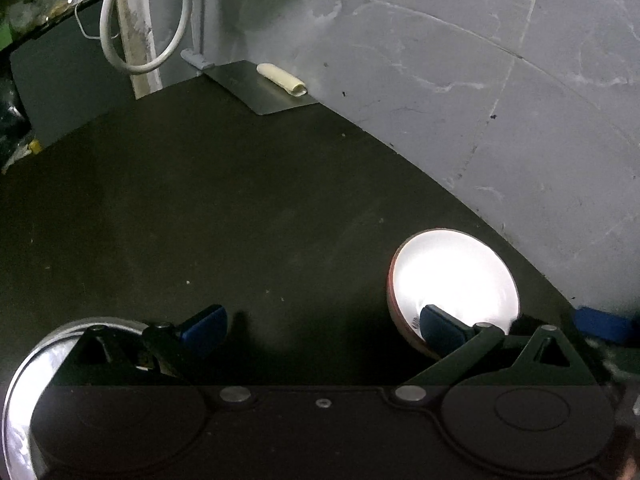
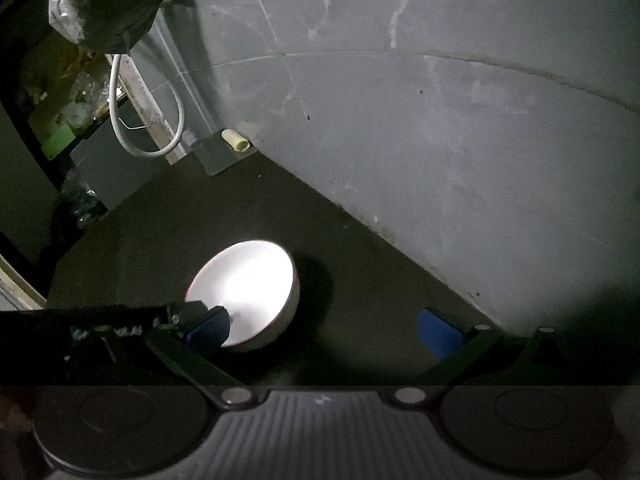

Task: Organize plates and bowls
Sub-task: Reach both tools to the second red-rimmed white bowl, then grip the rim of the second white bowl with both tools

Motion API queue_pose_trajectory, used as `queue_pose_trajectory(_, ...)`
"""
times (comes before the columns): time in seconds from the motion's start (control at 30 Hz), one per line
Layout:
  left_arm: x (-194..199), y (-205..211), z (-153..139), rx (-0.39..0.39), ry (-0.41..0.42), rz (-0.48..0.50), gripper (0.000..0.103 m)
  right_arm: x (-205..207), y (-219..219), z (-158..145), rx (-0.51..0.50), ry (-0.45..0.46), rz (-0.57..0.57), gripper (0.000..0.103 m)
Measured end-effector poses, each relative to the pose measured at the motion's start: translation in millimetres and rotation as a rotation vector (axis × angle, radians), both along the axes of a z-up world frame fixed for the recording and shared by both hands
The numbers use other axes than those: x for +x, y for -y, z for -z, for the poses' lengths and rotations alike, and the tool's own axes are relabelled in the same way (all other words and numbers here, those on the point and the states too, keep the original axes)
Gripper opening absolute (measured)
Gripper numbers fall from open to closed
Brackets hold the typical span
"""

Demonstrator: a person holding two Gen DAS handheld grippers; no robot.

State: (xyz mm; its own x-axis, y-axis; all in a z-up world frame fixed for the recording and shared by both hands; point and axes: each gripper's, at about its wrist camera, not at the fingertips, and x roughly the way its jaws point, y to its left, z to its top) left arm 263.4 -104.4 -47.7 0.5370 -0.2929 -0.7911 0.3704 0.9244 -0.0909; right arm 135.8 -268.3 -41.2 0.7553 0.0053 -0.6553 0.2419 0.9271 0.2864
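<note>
A bowl with a white inside and a reddish outside sits on the dark counter near the grey wall. My left gripper is open and empty; its right finger overlaps the bowl's near rim. A shiny steel plate lies under its left finger at the lower left. In the right wrist view the same bowl sits ahead to the left. My right gripper is open and empty, its left fingertip at the bowl's near rim. The other gripper's dark body reaches in from the left.
A grey tiled wall bounds the counter on the right. A small metal sheet with a cream roll lies in the far corner. A white cable loop hangs beside a pipe. Clutter and a plastic bag sit at the far left.
</note>
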Motion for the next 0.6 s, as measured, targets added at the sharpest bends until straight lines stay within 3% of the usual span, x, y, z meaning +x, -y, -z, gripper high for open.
queue_pose_trajectory(0.27, 6, -4, 2, -0.012, -0.035, -0.014, 0.102, 22, 6, 9, 0.065, 0.013, -0.031, 0.079)
queue_pose_trajectory(0.6, 6, -4, 3, -0.018, -0.06, -0.02, 0.101, 24, 8, 7, 0.095, 0.026, -0.005, 0.069)
